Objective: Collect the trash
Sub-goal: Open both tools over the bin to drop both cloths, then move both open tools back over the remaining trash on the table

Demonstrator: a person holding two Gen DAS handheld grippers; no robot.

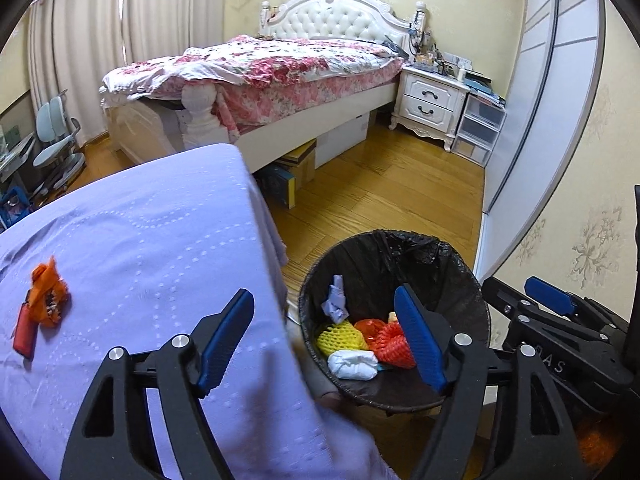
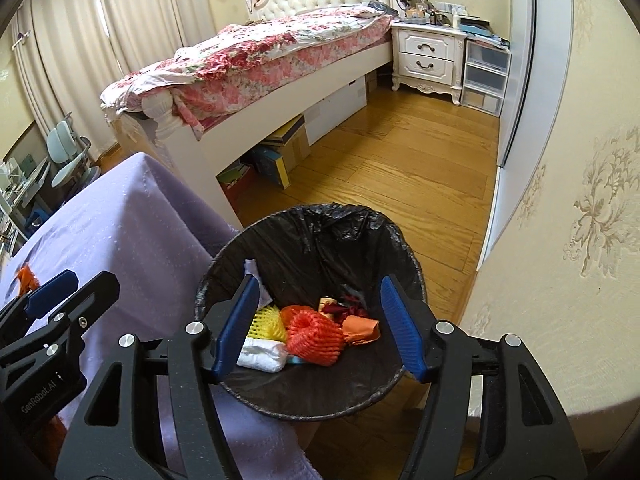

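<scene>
A round bin (image 1: pixel 464 276) lined with a black bag stands on the floor beside the purple-clothed table (image 1: pixel 140 240). Inside lie a yellow foam net (image 1: pixel 340 336), an orange foam net (image 1: pixel 390 346), a white wad (image 1: pixel 352 364) and crumpled paper (image 1: pixel 336 300). My left gripper (image 1: pixel 322 294) is open and empty, straddling the table edge and the bin. My right gripper (image 2: pixel 319 280) hangs open over the bin (image 2: pixel 412 256), empty, above the orange net (image 2: pixel 316 340) and an orange wrapper (image 2: pixel 360 330). On the cloth remain an orange wrapper (image 1: pixel 48 296) and a red flat piece (image 1: pixel 26 330).
A bed (image 1: pixel 280 80) with floral bedding fills the back, with boxes (image 1: pixel 296 164) under it. A white nightstand (image 1: pixel 432 100) and plastic drawers (image 1: pixel 480 128) stand by a sliding door. The papered wall (image 2: pixel 580 240) is close on the right. Wooden floor lies between.
</scene>
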